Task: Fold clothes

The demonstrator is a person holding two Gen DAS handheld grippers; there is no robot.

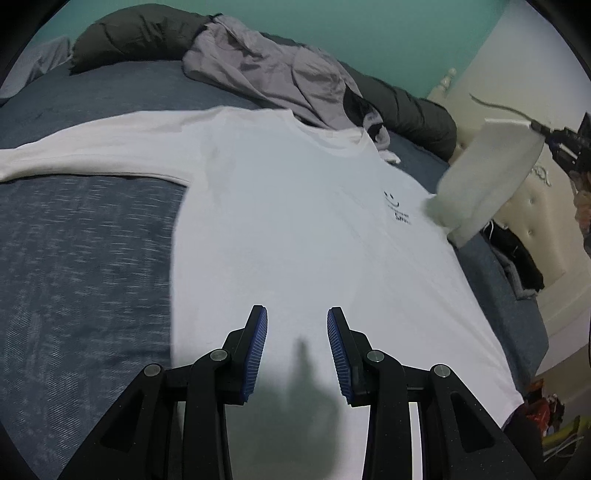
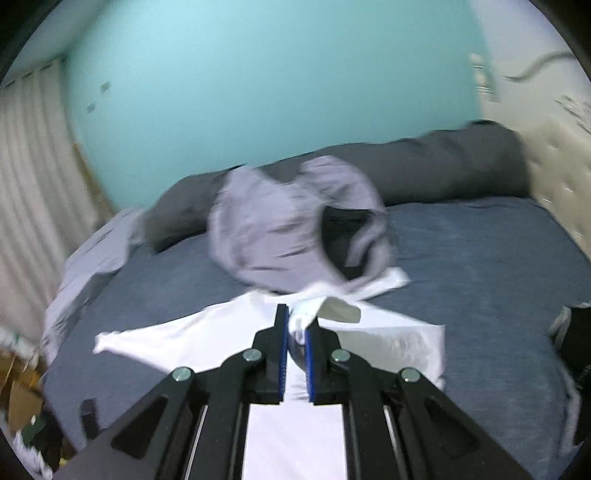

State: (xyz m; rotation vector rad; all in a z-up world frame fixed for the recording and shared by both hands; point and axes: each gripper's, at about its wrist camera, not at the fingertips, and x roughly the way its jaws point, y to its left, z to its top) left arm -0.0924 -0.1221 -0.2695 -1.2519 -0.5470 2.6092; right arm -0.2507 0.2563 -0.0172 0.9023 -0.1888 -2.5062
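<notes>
A white long-sleeved shirt point(image 1: 288, 206) lies flat on the blue bed, chest print up, one sleeve point(image 1: 92, 147) stretched out to the left. My left gripper point(image 1: 297, 314) hovers open over the shirt's lower body with nothing between its blue pads. The shirt's other sleeve point(image 1: 487, 173) is lifted off the bed at the right, held at its cuff by my right gripper point(image 1: 543, 129). In the right wrist view the right gripper point(image 2: 297, 317) is shut on a bunch of white sleeve fabric point(image 2: 306, 314), with the shirt point(image 2: 221, 339) spread below it.
A crumpled lilac garment point(image 1: 266, 70) and a dark grey bolster point(image 1: 136, 33) lie along the far edge of the blue bedspread point(image 1: 74, 258). Dark clothes point(image 1: 517, 258) sit by the cream tufted headboard point(image 1: 539, 206) at the right. A teal wall point(image 2: 258, 92) stands behind the bed.
</notes>
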